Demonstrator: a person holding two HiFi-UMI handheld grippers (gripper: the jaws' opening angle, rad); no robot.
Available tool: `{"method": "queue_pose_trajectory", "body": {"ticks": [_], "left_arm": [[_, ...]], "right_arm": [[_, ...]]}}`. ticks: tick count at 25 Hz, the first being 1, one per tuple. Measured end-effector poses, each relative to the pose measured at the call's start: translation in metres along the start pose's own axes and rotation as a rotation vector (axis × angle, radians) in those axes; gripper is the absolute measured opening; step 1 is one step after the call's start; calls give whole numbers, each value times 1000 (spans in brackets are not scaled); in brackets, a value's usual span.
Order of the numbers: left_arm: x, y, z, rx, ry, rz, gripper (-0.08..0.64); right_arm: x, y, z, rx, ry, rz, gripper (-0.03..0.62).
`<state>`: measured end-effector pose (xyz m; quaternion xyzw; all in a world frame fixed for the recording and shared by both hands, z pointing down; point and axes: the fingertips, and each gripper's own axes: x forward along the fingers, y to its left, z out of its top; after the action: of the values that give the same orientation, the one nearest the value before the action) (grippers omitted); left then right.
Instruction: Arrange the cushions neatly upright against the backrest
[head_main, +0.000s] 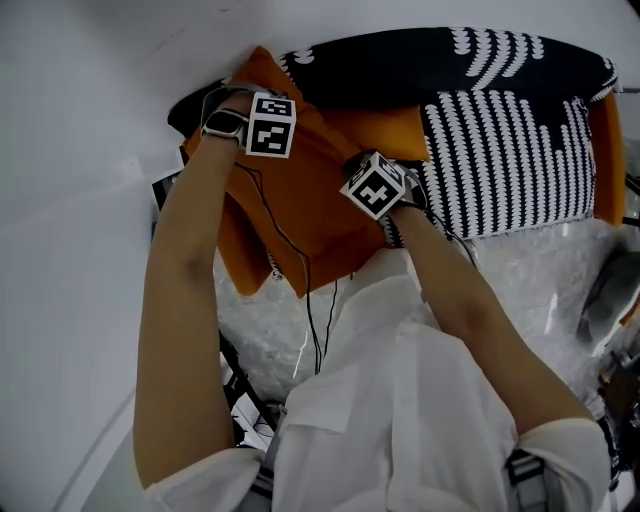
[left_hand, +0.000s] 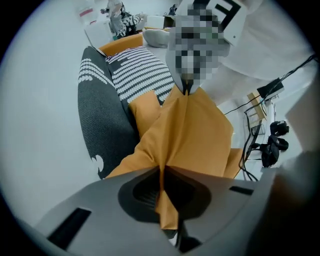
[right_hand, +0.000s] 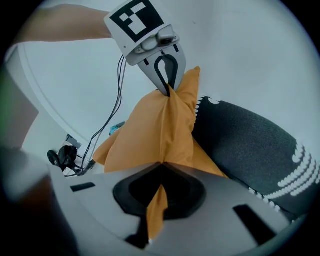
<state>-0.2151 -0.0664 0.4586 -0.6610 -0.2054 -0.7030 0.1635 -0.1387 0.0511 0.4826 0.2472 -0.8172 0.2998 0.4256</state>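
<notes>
Orange fabric is bunching between both sets of jaws. My left hand-held gripper (left_hand: 161, 172) is clenching a fold at one top corner of the orange cushion (head_main: 310, 190), and my right hand-held gripper (right_hand: 161, 167) is clenching another fold further along the same edge. The cushion is hanging between them above the pale seat (head_main: 280, 340), just in front of the dark cushion (head_main: 420, 60) with the white pattern and beside the striped cushion (head_main: 510, 160).

What is worrying me is how little cloth I am holding. Each pair of jaws seems to be pinching only a thin pleat of the cover, not the filling, so I am judging that the weight is pulling on two small points. If I am swinging it toward the backrest too briskly, one pleat could be sliding out and the cushion could be dropping sideways on the other grip.

The two grips are also sitting close together, so the lower corners are dangling free. They may be folding under as I am setting it down, leaving it slumping, not upright.

The dark cushion is leaning right behind, so pushing in hard could be knocking it over. The black cable (head_main: 315, 310) is trailing across the orange cloth too, and it could be snagging under the cushion.
</notes>
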Motion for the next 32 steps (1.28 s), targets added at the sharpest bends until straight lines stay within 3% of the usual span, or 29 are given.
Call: {"method": "queue_pose_trajectory", "body": {"ticks": [7, 15, 25, 32], "left_arm": [[-40, -18, 2, -76, 13, 31, 23], [-99, -2, 42, -176, -4, 139, 25], [-136, 33, 177, -358, -138, 253, 25], [-162, 60, 292, -476, -194, 305, 25]], "right_arm": [[-34, 23, 10, -87, -4, 31, 14], [-110, -22, 9, -202, -32, -110, 14], [-232, -134, -54, -425, 25, -338, 12], [-319, -198, -115, -524, 42, -391, 12]]}}
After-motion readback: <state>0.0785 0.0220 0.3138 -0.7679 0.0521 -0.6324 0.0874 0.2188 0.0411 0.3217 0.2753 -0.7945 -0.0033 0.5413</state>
